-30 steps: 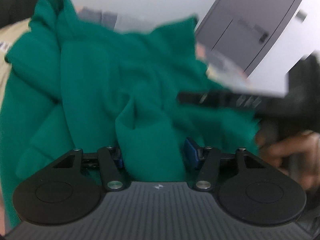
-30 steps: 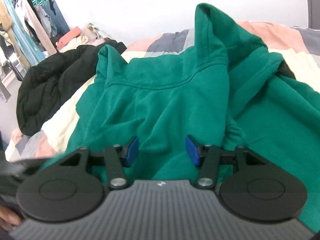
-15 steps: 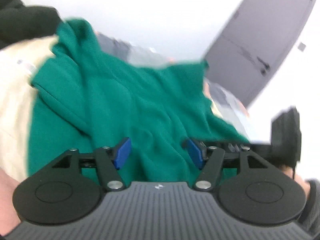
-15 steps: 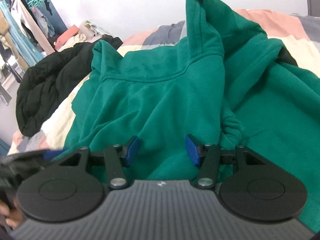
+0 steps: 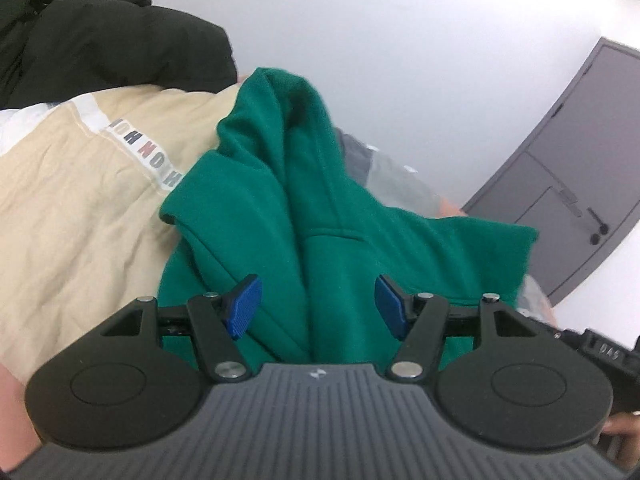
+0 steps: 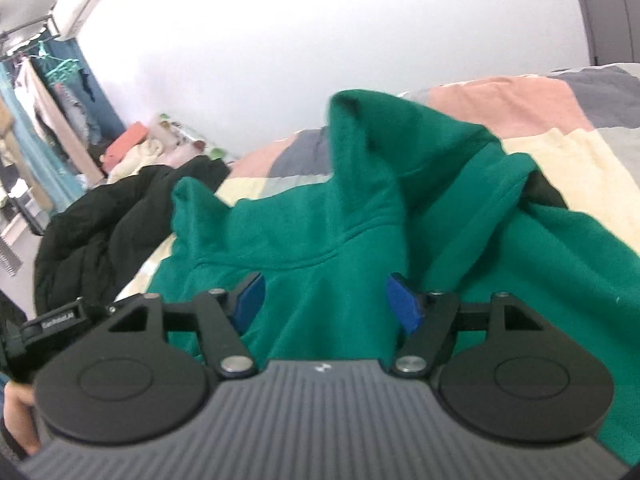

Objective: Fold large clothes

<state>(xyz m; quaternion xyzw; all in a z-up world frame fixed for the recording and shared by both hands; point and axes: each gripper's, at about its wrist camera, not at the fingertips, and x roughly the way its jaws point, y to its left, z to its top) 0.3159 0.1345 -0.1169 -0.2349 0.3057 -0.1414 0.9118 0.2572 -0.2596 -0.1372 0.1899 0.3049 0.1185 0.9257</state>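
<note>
Left wrist, claw (image 5: 318,306) wide, over hoodie (image 5: 320,216)

A plain white wall (image 6: 360,60) is seen behind the bed, which is covered by a patchwork bedspread (image 6: 520,104) in pink, grey and cream. A grey door (image 5: 568,208) is set right of the bed. A clothes rail (image 6: 36,92) is hung to its left, beneath an air conditioner (image 6: 80,4).

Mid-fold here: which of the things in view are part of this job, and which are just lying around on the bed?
Part of the job:
- green hoodie, hood standing up
- left gripper, open over the hoodie
- right gripper, open over the hoodie

Just lying about:
- black jacket
- beige garment with lettered tape
- patchwork bedspread
- clothes rack
- grey door
</note>
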